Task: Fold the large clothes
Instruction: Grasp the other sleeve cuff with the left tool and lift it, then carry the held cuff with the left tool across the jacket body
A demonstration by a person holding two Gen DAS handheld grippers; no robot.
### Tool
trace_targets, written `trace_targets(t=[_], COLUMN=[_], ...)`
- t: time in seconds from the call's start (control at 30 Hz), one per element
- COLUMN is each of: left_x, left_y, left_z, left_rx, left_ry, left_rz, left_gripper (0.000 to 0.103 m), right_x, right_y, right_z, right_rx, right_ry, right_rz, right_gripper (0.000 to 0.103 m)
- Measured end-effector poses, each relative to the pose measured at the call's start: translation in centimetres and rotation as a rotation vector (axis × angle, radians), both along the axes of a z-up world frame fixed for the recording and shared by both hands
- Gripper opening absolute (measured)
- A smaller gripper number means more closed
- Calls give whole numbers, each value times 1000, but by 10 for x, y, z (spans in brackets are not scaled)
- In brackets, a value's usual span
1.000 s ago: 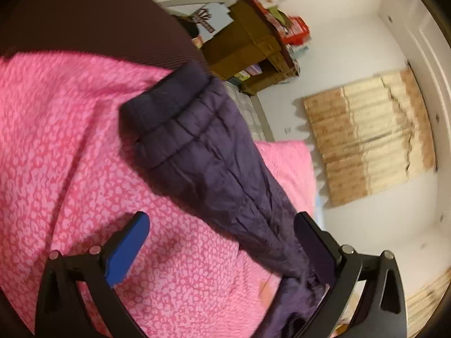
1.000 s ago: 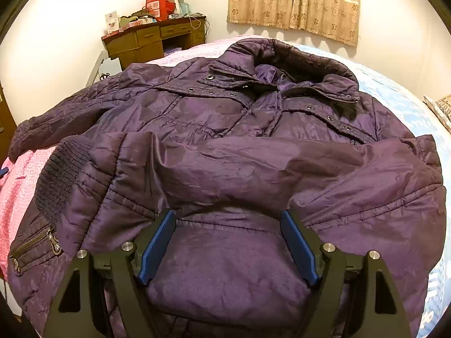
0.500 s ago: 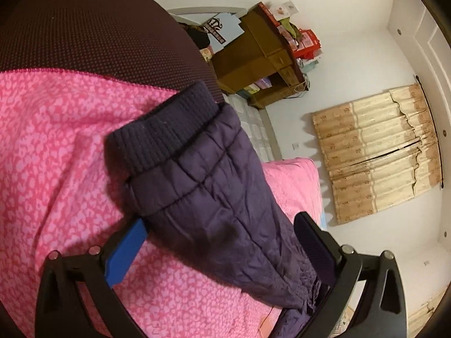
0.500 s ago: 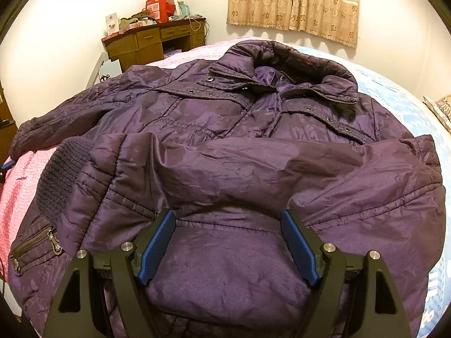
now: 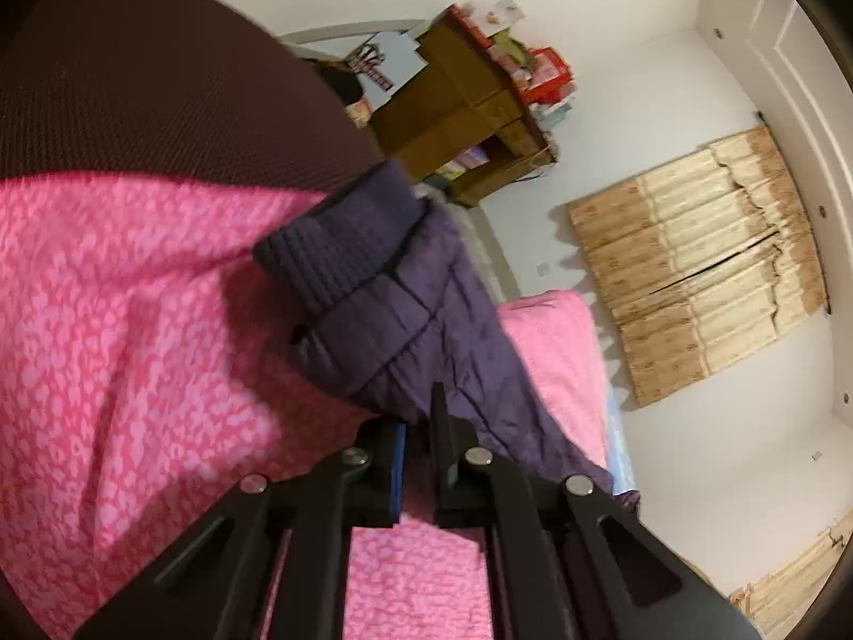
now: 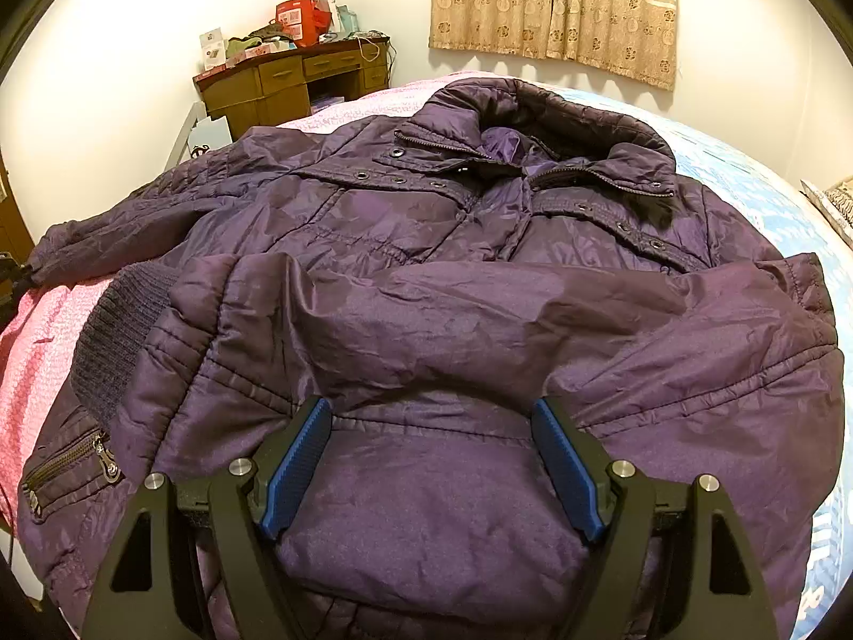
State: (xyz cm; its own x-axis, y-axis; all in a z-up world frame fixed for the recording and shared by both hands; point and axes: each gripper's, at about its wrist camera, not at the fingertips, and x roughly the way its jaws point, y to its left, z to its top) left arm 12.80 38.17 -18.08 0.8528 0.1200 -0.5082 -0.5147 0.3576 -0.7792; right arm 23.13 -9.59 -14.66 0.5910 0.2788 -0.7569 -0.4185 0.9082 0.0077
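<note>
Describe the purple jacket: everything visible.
The purple jacket is shiny, wrinkled, quilted fabric with a dark collar, snaps, a zip pocket and ribbed knit cuffs. It lies front-up on the pink and blue bedspread, one sleeve folded across the chest. The left gripper is shut on the outstretched sleeve; the open right gripper rests at the hem.

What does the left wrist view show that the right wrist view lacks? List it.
Left wrist only: the left gripper shut on the outstretched sleeve just behind its knit cuff.
Right wrist only: the jacket's collar, pocket zipper, and the open right gripper over the hem.
Both: purple jacket, pink bedspread, wooden desk, curtains.
</note>
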Motion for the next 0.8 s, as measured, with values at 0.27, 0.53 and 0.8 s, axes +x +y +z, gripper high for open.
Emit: trace_targets(t=[0.27, 0.53, 0.8], left_x=[-2, -10, 0], left_y=[-2, 9, -3], left_z=[32, -4, -11], left_rx=[118, -31, -118], left_ry=[-64, -39, -45], left_rz=[-8, 33, 41], left_gripper=[4, 13, 72], right_x=[-1, -1, 0], right_y=[0, 0, 0], right_z=[0, 0, 0], right_rx=[0, -1, -2], right_ry=[0, -3, -5], right_rz=[-1, -1, -3], right_gripper=[79, 79, 79])
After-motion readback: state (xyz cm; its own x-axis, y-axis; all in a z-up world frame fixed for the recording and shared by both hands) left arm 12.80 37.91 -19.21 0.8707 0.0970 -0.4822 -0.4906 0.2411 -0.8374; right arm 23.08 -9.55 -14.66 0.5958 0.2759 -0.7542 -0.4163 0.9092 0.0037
